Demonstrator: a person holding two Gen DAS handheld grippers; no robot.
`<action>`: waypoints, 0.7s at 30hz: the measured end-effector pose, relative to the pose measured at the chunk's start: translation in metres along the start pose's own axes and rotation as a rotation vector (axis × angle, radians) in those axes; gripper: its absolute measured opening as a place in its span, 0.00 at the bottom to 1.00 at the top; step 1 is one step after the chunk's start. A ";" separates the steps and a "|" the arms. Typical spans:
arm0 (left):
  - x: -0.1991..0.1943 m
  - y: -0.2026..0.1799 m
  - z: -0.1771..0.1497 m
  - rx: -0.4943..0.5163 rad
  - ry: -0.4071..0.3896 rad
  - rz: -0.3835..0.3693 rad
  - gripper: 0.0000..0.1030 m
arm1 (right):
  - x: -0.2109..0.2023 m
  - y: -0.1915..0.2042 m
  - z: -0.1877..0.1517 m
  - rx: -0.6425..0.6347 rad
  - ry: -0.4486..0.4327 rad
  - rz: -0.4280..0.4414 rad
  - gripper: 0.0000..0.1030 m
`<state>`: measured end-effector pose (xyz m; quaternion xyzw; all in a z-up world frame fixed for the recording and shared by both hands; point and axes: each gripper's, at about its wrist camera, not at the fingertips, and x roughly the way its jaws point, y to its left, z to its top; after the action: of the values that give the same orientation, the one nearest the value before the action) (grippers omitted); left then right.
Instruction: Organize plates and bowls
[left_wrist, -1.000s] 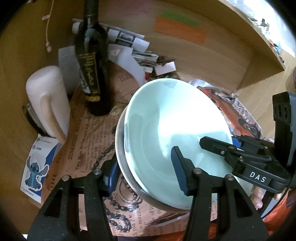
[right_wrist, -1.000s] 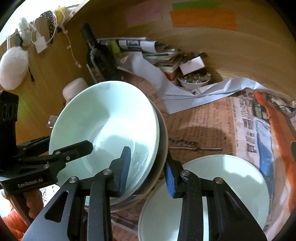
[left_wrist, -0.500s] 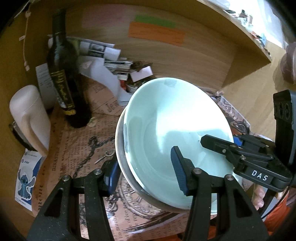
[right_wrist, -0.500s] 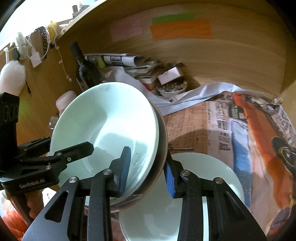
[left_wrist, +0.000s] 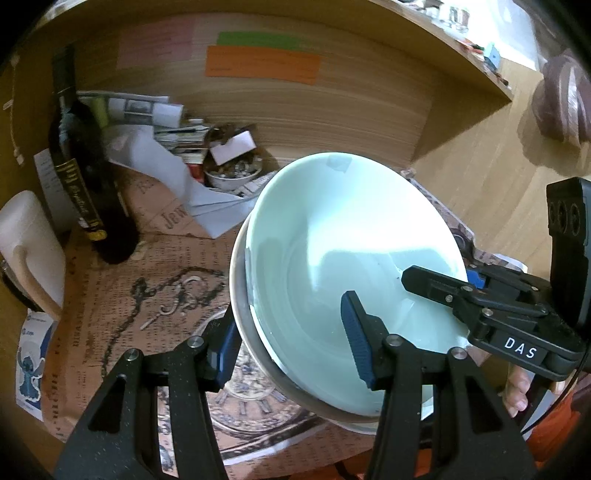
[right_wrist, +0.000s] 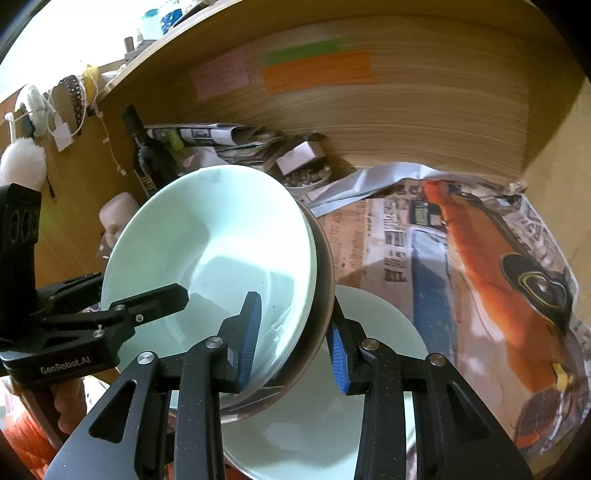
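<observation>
A pale green bowl (left_wrist: 343, 240) sits nested in a grey bowl (left_wrist: 240, 314), and the pair hangs tilted above the table, held from both sides. My left gripper (left_wrist: 291, 332) is shut on the stack's left rim, one blue pad inside the green bowl and one outside the grey one. My right gripper (right_wrist: 293, 332) is shut on the opposite rim in the same way. Each gripper shows in the other's view: the right gripper (left_wrist: 439, 277) and the left gripper (right_wrist: 138, 286). A pale plate (right_wrist: 376, 325) lies on the table right under the stack.
Newspaper (right_wrist: 461, 258) covers the table. A dark wine bottle (left_wrist: 85, 184) and a white jug (left_wrist: 26, 251) stand at the left. Piled papers (left_wrist: 155, 110) and a small dish of bits (left_wrist: 232, 173) lie against the wooden back wall (left_wrist: 332, 103). A hand (left_wrist: 517, 391) holds the right gripper.
Both grippers have carried the stacked bowls to the right; the bottle and jug have slid left in view. The stack now hangs over the pale plate. Both grips are unchanged.
</observation>
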<state>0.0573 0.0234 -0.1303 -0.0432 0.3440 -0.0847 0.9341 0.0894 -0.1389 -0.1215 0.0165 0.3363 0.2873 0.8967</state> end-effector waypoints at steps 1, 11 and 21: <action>0.000 -0.003 -0.001 0.003 0.001 -0.004 0.51 | -0.003 -0.003 -0.002 0.004 -0.001 -0.005 0.30; 0.005 -0.029 -0.007 0.036 0.025 -0.039 0.51 | -0.021 -0.024 -0.019 0.033 0.007 -0.038 0.30; 0.009 -0.039 -0.014 0.044 0.064 -0.053 0.51 | -0.025 -0.041 -0.033 0.066 0.030 -0.044 0.30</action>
<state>0.0502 -0.0174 -0.1413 -0.0292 0.3706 -0.1185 0.9207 0.0745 -0.1916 -0.1413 0.0344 0.3592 0.2566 0.8967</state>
